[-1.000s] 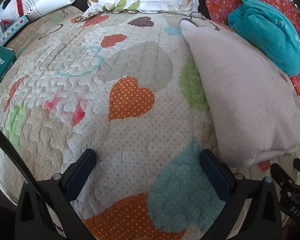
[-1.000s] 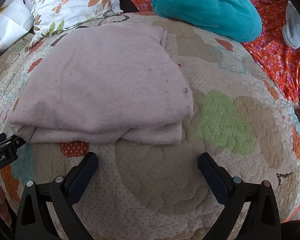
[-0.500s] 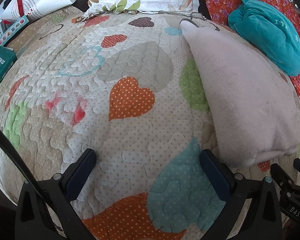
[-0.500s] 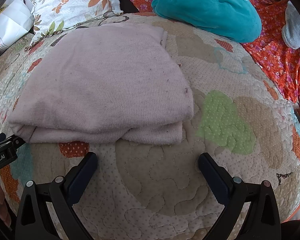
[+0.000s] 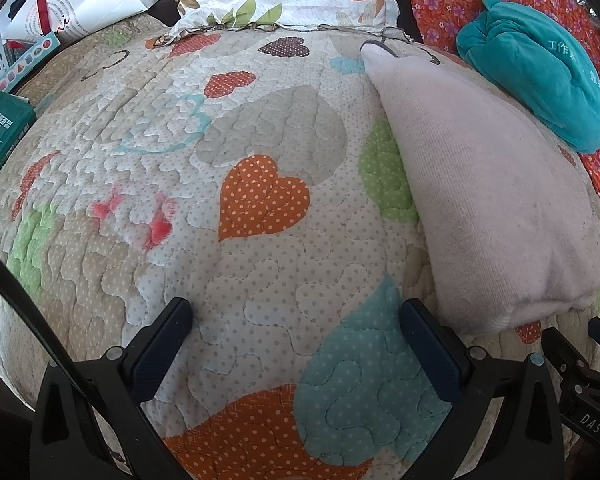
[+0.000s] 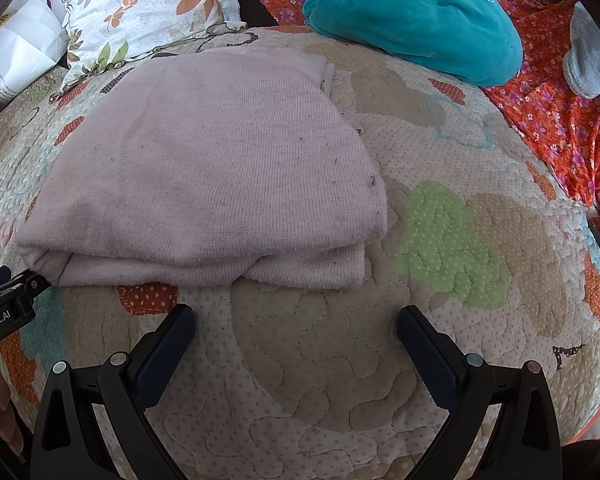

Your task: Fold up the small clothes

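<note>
Across the centre-left of the right wrist frame, the folded pale-pink knitted garment point(image 6: 204, 176) lies flat on the heart-patterned quilt point(image 6: 440, 240), unchanged over the last second, both the left gripper point(image 5: 296, 344) and right gripper point(image 6: 294, 340) spread apart and empty, suggesting this fold is finished.

Left gripper point(image 5: 296, 320) hangs low with jaws spread wide, nothing between them. Right gripper point(image 6: 294, 326) sits just beside it, fingers point(image 6: 164, 344) equally wide apart and empty, both pointing forward, side by side.
</note>
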Motion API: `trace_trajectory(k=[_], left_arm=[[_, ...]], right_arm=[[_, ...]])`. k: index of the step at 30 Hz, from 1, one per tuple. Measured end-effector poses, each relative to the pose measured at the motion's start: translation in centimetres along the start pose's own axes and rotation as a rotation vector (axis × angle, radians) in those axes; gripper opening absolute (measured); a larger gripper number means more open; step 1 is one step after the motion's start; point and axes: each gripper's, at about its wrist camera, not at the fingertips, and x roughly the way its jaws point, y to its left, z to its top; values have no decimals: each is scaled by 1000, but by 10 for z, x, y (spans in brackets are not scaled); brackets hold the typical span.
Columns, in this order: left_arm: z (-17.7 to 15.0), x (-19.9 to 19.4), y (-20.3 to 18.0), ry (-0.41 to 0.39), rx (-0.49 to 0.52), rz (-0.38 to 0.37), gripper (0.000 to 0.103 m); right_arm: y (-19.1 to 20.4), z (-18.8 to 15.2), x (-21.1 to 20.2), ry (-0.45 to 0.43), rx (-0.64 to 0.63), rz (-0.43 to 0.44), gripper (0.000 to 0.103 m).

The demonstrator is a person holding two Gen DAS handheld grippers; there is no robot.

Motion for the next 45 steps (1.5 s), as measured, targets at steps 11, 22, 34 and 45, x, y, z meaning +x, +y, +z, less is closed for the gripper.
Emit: trace_trajectory(k=[11,22,34,45], left_arm=[[-1,-3,-2,17,-26,0,103],[-14,-51,-22,-95,24,19,103],[-43,-157,-39,-252,101,117,103],[-45,-184,-62,-264,114,74,103]], right_arm=[[0,1,0,-5,-1,-2,103],[-7,1,-15,-5,22,9,103],[-19,-17,-86,-180,58,45,103],[-30,-36,-128,-308,68,-18,103]])
